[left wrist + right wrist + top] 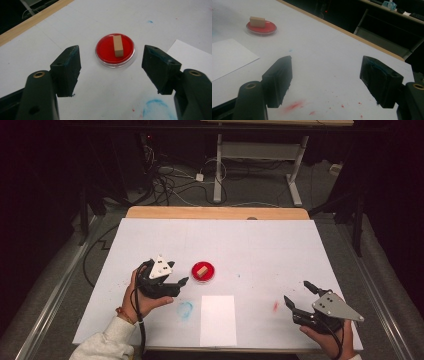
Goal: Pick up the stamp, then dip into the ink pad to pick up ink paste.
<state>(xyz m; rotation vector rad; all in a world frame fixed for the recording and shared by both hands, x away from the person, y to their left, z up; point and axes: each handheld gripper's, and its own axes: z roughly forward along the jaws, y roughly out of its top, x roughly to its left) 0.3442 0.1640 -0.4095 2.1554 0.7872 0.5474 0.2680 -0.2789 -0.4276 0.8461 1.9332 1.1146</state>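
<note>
A round red dish [204, 272] lies on the white table cover, with a small wooden block [201, 269] flat in its middle. My left gripper [177, 272] sits just left of the dish and points at it. In the left gripper view the dish [106, 51] and block [118, 46] lie ahead between the jaws, which stand wide apart with nothing touching them; my left gripper [111, 48] is open. Near the table's front right my right gripper [296, 291] hovers over bare cover, open and empty [327, 60]. From there the dish [265, 28] and block [257, 21] show far off at upper left.
A white paper sheet [218, 320] lies at the front middle. A blue smudge [185, 310] marks the cover beside it and a red smudge [275, 306] lies near the right gripper. The wooden table edge [215, 212] runs along the back, with cables and desk legs on the floor beyond.
</note>
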